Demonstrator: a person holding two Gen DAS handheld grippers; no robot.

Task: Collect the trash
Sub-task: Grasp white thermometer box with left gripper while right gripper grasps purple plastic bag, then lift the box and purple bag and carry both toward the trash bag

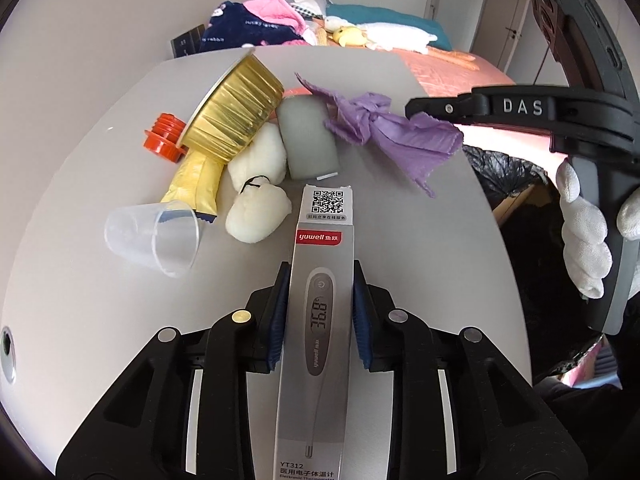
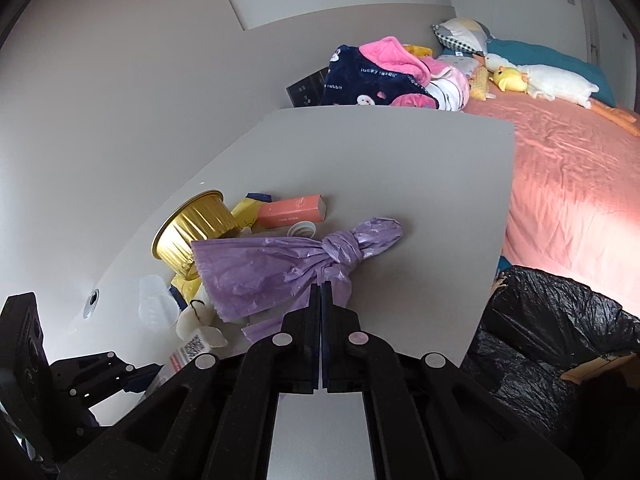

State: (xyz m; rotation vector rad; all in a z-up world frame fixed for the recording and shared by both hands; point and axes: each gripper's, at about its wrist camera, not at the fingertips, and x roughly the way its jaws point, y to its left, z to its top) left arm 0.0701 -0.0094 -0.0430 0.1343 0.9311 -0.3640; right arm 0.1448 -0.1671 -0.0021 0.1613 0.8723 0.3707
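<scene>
Right wrist: grey table [image 2: 400, 184] beside pink bed [image 2: 568, 184] (bin [image 2: 560, 320] below).

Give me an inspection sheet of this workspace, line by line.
Surface: grey table, far half bare.
Job's things: thermometer box; purple bag, knotted; gold foil tin, tipped; clear cup on its side; orange cap; white wads; peach box.
Clutter: yellow packet under the tin.
Grippers: left gripper clamps the thermometer box; right gripper pinches the bag.
Cables: nothing seen.
Surroundings: black-lined bin beside the table; bed with blankets, plush toys.
</scene>
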